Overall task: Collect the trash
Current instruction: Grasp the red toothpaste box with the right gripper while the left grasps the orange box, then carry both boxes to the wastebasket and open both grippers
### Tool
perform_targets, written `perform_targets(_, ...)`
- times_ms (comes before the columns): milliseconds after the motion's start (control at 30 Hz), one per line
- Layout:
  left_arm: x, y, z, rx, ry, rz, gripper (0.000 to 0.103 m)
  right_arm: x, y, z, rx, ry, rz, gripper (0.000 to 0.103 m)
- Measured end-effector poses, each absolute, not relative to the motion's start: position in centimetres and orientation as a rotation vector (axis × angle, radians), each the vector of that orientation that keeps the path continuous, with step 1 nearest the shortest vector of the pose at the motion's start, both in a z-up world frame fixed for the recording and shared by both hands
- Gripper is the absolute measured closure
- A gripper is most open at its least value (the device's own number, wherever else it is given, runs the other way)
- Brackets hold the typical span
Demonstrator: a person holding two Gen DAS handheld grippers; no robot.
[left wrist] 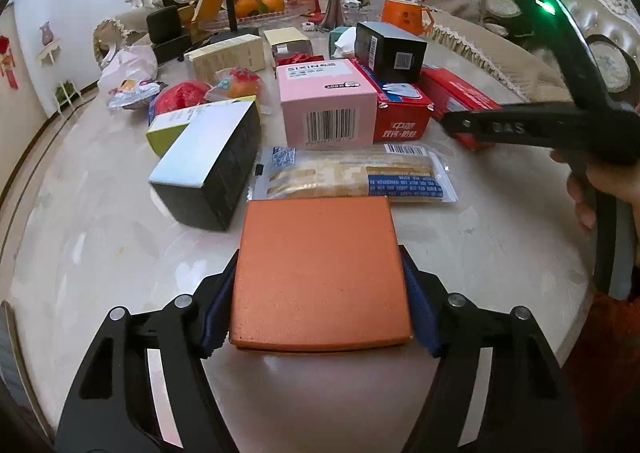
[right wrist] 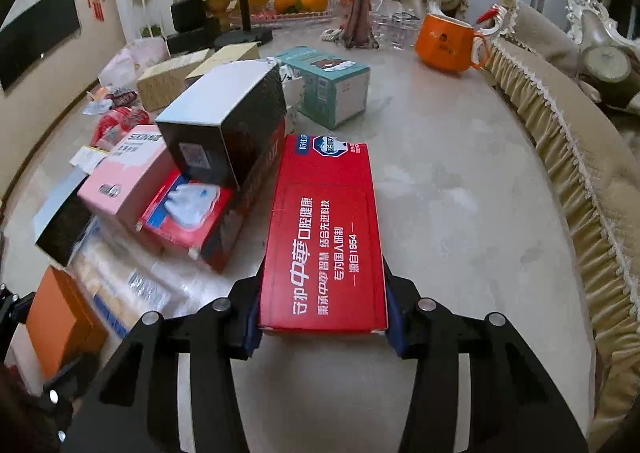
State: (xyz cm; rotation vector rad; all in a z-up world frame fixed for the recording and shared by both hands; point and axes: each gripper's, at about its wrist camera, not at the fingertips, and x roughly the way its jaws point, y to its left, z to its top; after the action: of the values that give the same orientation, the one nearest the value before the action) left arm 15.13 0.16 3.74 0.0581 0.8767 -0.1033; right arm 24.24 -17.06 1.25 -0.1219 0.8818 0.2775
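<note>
My left gripper is shut on a flat orange box, its blue pads pressed against the box's two sides, low over the marble table. The same orange box shows at the lower left of the right wrist view. My right gripper is shut on the near end of a long red toothpaste box that lies on the table. From the left wrist view the right gripper's black body reaches in from the right over that red box.
Beyond the orange box lie a wrapped cake packet, a black and silver box, a pink box, another red box and a small black box. An orange mug, a teal box and a fruit tray stand farther back. A fringed sofa borders the right.
</note>
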Motion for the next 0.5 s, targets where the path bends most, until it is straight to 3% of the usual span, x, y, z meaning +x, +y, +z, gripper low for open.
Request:
perform_targets(267, 10.8, 3.0, 6.6, -0.051, 0.804, -0.100, 0.033, 19.3, -22.3, 3.9, 0.103, 0.816, 0.344, 0.058)
perform_targets(500, 2.2, 2.8, 9.6, -0.052, 0.738, -0.219, 0.033, 9.0, -24.1, 6.7, 0.170, 0.761, 0.578, 0.058)
